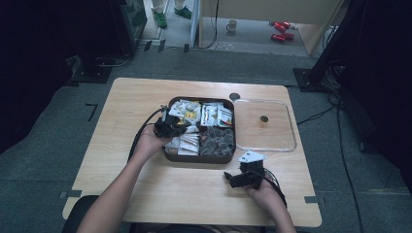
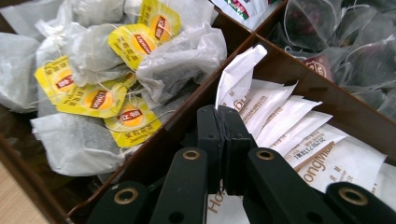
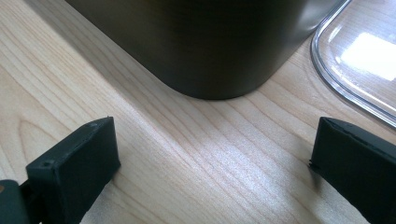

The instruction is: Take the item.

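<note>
Left tool (image 1: 171, 127) inside brown tray (image 1: 199, 158); right tool (image 1: 241, 178) on table (image 1: 141, 97) near clear lid (image 1: 265, 125)

We take this for a lab or recording studio rather than a home. The wooden desk (image 1: 145, 184) stands alone on grey carpet (image 1: 43, 160), with black curtains (image 1: 29, 58) hung along both sides. Cables (image 1: 340, 145) trail over the floor, and dark equipment stands (image 1: 311, 77) sit at the far corners. Behind, we see a mug (image 1: 232, 25) and red objects (image 1: 282, 30) left on the floor.
</note>
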`<state>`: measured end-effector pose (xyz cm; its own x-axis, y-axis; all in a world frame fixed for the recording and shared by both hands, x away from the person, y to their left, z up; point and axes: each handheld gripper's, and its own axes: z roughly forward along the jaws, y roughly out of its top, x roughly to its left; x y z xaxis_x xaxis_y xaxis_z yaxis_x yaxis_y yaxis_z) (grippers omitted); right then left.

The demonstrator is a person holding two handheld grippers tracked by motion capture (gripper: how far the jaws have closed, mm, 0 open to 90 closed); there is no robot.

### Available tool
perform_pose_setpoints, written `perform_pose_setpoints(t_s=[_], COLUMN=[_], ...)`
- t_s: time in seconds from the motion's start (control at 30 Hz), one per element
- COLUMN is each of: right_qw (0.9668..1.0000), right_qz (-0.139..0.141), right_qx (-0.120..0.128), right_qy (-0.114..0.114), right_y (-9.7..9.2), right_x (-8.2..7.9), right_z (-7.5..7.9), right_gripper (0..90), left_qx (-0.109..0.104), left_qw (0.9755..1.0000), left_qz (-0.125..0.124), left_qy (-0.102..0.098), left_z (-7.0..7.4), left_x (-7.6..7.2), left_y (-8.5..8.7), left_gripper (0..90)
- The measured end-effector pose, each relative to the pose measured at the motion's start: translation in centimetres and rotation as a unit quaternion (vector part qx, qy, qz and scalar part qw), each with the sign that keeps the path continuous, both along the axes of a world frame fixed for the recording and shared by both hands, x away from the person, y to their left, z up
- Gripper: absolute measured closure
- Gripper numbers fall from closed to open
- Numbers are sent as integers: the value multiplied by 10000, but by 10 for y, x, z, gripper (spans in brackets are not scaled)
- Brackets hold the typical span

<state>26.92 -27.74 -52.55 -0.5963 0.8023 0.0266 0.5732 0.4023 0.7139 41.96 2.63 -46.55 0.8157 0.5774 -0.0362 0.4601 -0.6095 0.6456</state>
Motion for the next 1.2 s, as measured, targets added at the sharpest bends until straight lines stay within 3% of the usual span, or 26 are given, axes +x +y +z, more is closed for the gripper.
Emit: perform_pose_setpoints(t_s=[0.33, 1.2], right_qw=[10000, 10000], right_qz=[-12, 3], right_qx=[2, 5], right_qy=[1, 4], right_y=[0, 0], right_x=[-1, -1], right_z=[0, 0], right_gripper=[5, 5], left_qx=[-228, -645], left_qw=[9997, 9977], left_qz=[60, 225], left_qy=[-92, -7], left_z=[13, 35], left_x=[-3, -11], left_y=[8, 38], left_gripper=[894, 894])
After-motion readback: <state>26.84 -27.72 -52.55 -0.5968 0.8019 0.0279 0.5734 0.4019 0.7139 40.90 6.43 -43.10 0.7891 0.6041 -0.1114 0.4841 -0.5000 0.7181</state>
